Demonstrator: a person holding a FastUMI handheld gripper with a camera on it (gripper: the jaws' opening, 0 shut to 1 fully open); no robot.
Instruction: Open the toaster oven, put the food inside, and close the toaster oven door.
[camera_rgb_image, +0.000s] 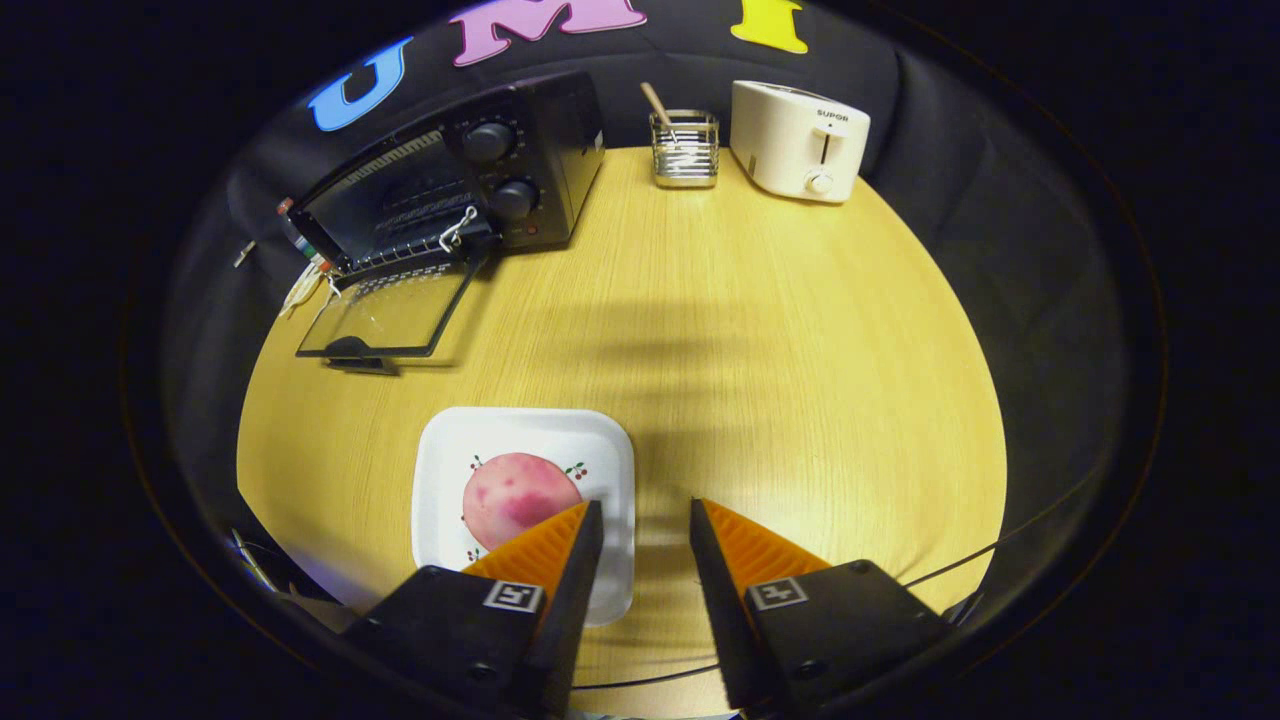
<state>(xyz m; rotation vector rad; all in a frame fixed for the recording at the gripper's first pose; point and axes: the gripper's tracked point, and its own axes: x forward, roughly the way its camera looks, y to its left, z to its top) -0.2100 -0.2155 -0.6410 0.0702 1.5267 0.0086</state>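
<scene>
Just above the plate (440, 470), the claw (645, 520) hangs parted and empty beside the food (515, 497).

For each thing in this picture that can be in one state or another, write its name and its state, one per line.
Toaster oven: door open, folded down flat.
Food: on the white plate, not yet in the oven.
Gripper: open, holding nothing, one finger over the plate.
Toaster: lever up.
Wire holder: upright, stick inside.
</scene>
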